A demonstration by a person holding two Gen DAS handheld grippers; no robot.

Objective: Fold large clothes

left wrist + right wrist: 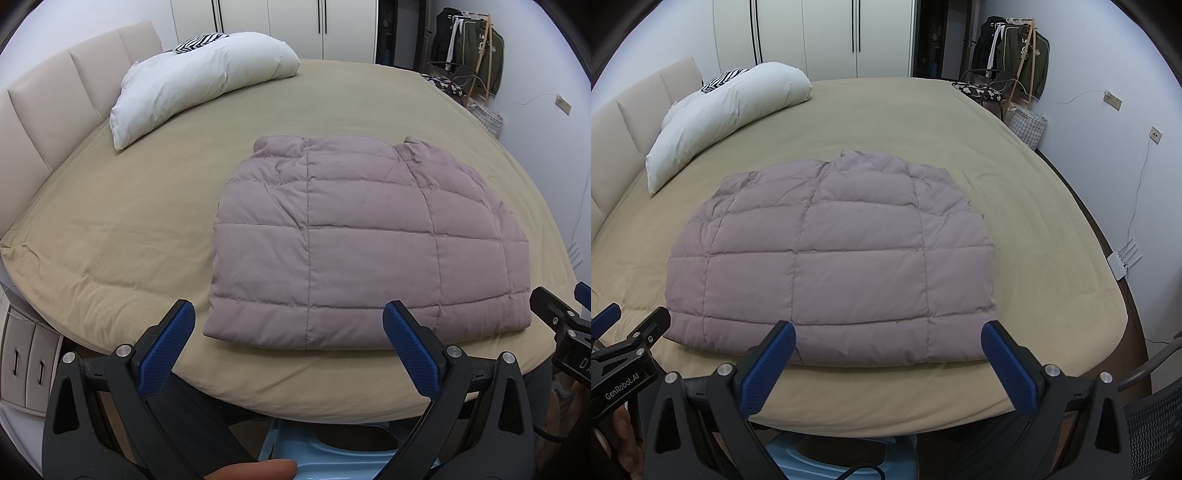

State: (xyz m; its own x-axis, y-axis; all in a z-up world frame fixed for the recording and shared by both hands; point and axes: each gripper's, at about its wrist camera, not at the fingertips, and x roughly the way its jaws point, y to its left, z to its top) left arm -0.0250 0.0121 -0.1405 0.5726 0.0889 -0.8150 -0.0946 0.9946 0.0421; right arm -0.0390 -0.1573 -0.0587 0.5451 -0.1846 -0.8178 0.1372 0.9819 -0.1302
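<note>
A mauve quilted down jacket [354, 243] [831, 262] lies folded flat on the tan bed sheet [129, 229] [1034, 229], its folded edge toward me near the bed's front edge. My left gripper [288, 314] hovers open in front of the jacket's near left part, nothing between its blue pads. My right gripper [886, 332] is open too, just short of the jacket's near right edge and empty. Each gripper shows at the side of the other's view: the right gripper's black body [565, 332] and the left gripper's black body [624, 350].
A white pillow [199, 81] [724, 114] lies by the padded headboard [48, 118] at the back left. A clothes rack [1015, 48], chair [986, 88] and checked basket [1028, 125] stand right of the bed. Wardrobe doors [827, 37] line the back wall. A pale blue stool [842, 458] sits below me.
</note>
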